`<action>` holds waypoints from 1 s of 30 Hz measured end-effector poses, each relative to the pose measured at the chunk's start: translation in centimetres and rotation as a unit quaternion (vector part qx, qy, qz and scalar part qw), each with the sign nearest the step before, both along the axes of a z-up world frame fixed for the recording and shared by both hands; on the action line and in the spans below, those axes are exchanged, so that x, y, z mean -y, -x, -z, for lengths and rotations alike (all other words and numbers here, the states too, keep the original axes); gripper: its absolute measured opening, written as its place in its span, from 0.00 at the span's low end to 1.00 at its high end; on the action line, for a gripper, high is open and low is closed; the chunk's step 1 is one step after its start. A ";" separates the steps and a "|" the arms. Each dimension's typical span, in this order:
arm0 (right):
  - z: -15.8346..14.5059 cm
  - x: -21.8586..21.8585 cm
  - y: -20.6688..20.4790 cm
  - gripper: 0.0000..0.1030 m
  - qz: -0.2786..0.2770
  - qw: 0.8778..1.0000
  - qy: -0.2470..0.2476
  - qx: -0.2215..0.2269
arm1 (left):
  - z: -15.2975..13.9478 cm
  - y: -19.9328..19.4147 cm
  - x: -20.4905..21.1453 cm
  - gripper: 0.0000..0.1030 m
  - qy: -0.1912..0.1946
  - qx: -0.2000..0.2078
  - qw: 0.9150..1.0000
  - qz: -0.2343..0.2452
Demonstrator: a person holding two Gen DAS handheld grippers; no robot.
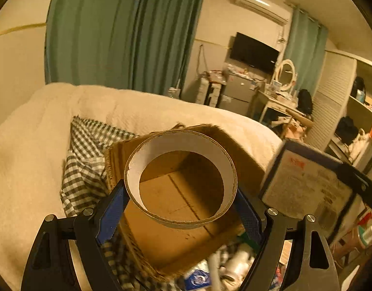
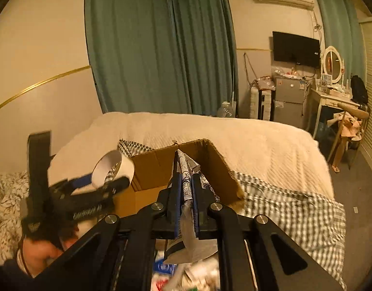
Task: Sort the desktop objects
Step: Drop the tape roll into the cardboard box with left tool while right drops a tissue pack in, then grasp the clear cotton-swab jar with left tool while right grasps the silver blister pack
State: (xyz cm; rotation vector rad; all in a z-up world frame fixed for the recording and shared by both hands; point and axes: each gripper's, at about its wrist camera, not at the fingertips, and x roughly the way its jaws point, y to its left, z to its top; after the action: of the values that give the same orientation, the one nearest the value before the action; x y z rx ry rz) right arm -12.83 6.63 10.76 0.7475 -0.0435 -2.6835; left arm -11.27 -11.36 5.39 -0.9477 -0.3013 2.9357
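Note:
My left gripper (image 1: 180,189) is shut on a wide cardboard tape ring (image 1: 181,150), white inside, and holds it over the open cardboard box (image 1: 161,237). From the right wrist view the same left gripper (image 2: 105,181) carries the tape ring (image 2: 118,167) at the left rim of the box (image 2: 156,162). My right gripper (image 2: 187,181) is shut on a flat printed packet (image 2: 186,169), held edge-on above the near side of the box. In the left wrist view that flat packet (image 1: 305,181) shows at the right with a black finger on it.
The box rests on a checked cloth (image 2: 283,208) over a cream bed cover (image 2: 258,135). Loose small items (image 1: 224,266) lie below the box's near edge. A person's hand (image 2: 40,252) holds the left gripper. Green curtains (image 2: 161,48), a small fridge (image 2: 288,99) and a dressing table (image 2: 331,97) stand beyond.

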 end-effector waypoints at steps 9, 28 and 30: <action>4.0 0.3 7.0 0.51 0.026 0.995 0.078 0.063 | 2.6 2.0 1.0 0.99 -0.027 0.011 1.000 0.004; 6.3 -13.4 -9.0 0.55 0.143 0.989 -0.008 0.049 | 4.2 -7.3 -11.1 1.00 0.039 0.033 0.990 0.128; 8.8 -14.6 -10.0 0.55 0.159 0.985 -0.021 0.064 | 5.9 -8.4 -13.6 1.00 0.041 0.039 0.985 0.164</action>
State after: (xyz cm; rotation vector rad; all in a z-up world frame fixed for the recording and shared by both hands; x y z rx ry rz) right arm -2.86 21.26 1.91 1.0018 -0.1519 -2.9377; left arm -2.89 2.27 -0.47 -1.0148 -0.0218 2.6312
